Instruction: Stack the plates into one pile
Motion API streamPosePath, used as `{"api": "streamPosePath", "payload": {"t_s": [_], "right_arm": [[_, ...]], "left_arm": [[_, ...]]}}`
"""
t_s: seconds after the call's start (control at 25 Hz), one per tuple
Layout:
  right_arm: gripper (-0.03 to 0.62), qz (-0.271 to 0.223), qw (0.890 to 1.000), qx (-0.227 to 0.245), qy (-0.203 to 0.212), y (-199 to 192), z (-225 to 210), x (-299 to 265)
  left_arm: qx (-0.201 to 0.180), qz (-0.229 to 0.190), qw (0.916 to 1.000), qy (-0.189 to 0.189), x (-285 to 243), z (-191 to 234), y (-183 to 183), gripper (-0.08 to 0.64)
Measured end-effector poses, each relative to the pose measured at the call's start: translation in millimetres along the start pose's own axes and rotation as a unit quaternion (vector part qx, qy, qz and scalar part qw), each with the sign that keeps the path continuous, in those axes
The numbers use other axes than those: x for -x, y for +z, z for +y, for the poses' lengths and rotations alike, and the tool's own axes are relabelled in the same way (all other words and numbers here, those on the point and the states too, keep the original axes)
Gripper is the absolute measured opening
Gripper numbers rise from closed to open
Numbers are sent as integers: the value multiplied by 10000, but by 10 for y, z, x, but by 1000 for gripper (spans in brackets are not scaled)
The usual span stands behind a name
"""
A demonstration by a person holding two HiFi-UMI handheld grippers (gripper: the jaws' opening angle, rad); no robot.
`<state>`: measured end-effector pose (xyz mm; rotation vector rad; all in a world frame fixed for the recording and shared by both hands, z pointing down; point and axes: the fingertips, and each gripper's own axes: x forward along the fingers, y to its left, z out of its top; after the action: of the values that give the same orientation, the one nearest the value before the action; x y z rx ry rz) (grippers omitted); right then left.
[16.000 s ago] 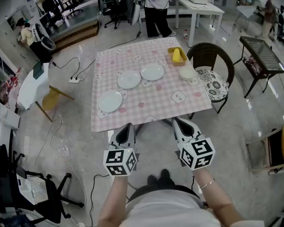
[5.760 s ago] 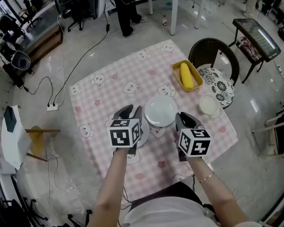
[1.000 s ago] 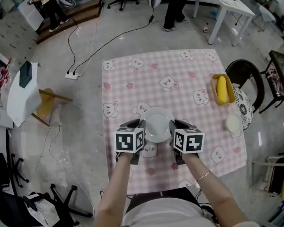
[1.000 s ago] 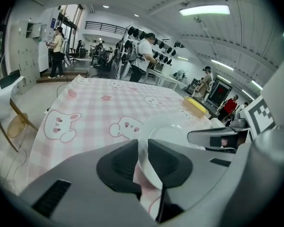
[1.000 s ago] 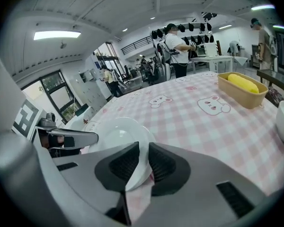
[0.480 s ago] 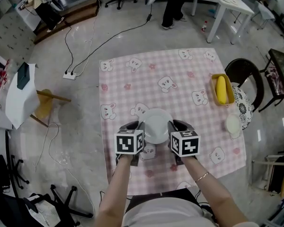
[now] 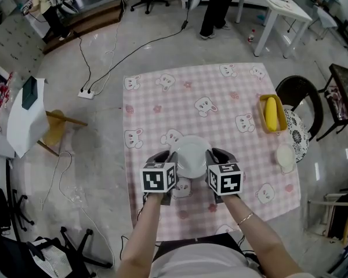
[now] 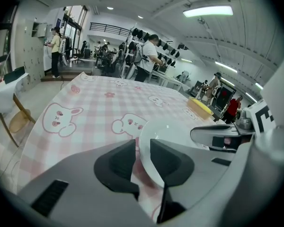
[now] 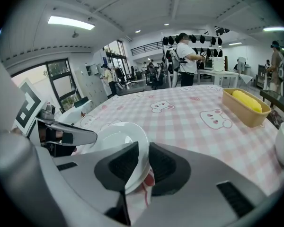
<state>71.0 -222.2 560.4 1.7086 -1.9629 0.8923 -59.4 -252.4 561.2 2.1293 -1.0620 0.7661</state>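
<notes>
A white plate pile (image 7: pixel 192 154) lies on the pink checked tablecloth (image 7: pixel 162 97), near its front middle. I cannot tell how many plates are in it. My left gripper (image 7: pixel 169 156) is at its left rim. In the left gripper view the rim (image 8: pixel 146 162) runs between the jaws of my left gripper (image 8: pixel 142 149), which are opening, and a gap shows beside the left pad. My right gripper (image 7: pixel 211 154) is at the right rim. In the right gripper view my right gripper (image 9: pixel 143 158) has its pads shut on the plate's edge (image 9: pixel 132 174).
A yellow tray with a banana (image 7: pixel 270 112) sits at the table's right edge, and a small white bowl (image 7: pixel 286 154) sits nearer on that side. A dark chair (image 7: pixel 298 91) stands beyond that edge. Cables and a power strip (image 7: pixel 86 92) lie on the floor at the left. People stand far behind the table.
The plates that lay apart much earlier are now in one spot between my grippers. Over the last second both grippers have stayed at the pile's sides, and only the view shifted slightly.
</notes>
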Motion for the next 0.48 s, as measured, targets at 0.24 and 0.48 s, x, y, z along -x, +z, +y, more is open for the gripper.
{"api": "streamPosePath", "payload": {"t_s": [0.24,0.48], "right_arm": [[72,-300,9995,-130,-29,30,-31,47],[56,-698,9974,-155,-59,234,9,225]], "left_arm": [[75,-268,9996,-46,95,15,54,107],[15,-673,9977,-40,325,7,202,99]]}}
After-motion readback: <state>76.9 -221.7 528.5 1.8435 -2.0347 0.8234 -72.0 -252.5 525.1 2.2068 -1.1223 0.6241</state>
